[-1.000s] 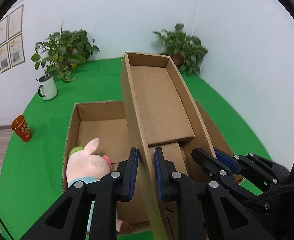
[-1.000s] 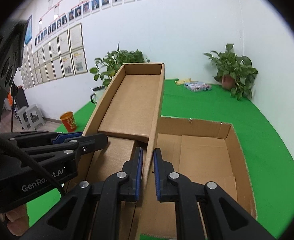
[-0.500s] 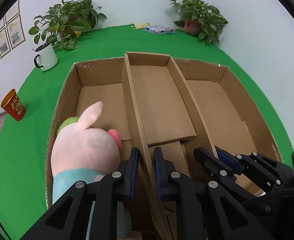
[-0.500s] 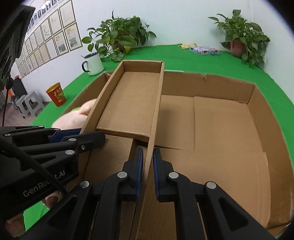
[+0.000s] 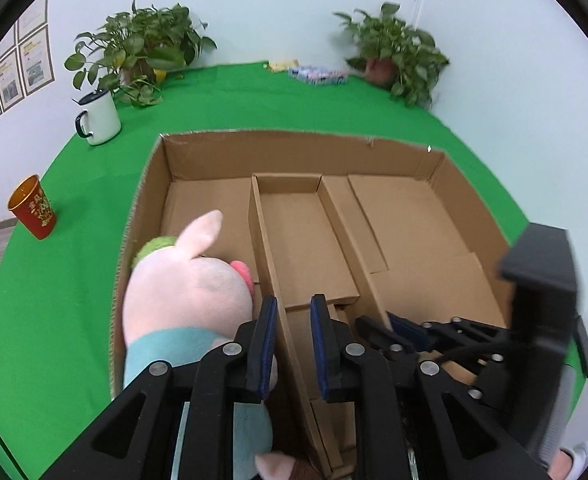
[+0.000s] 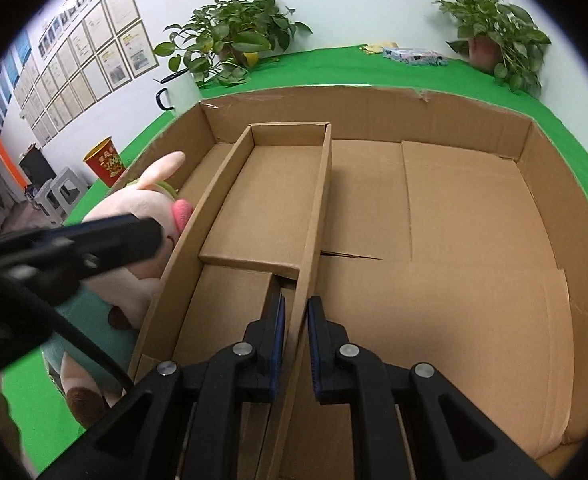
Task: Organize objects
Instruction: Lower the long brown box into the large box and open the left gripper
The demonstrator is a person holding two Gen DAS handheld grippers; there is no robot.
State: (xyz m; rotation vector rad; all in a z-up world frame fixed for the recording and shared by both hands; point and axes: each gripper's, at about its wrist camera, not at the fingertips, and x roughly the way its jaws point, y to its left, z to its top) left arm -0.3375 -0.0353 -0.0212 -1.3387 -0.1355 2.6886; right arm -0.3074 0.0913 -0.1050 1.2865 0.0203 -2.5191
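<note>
A narrow cardboard tray [image 5: 301, 236] lies inside a large open cardboard box [image 5: 294, 148], also seen in the right wrist view [image 6: 270, 200]. My left gripper [image 5: 292, 344] straddles the tray's left wall with its jaws parted and a gap on each side. My right gripper [image 6: 294, 344] straddles the tray's right wall, jaws slightly apart around it. A pink pig plush toy [image 5: 186, 284] in a teal shirt lies in the box's left part, beside the tray [image 6: 134, 216].
A green cloth [image 5: 74, 260] covers the table. A white mug [image 5: 98, 118] and a red-gold cup [image 5: 32, 206] stand to the left. Two potted plants [image 5: 393, 52] and small packets [image 5: 317, 74] sit at the back wall.
The tray has come down from its tilted, raised pose and now lies low inside the big box. The left jaws have widened off the tray wall; the right jaws have opened slightly.
</note>
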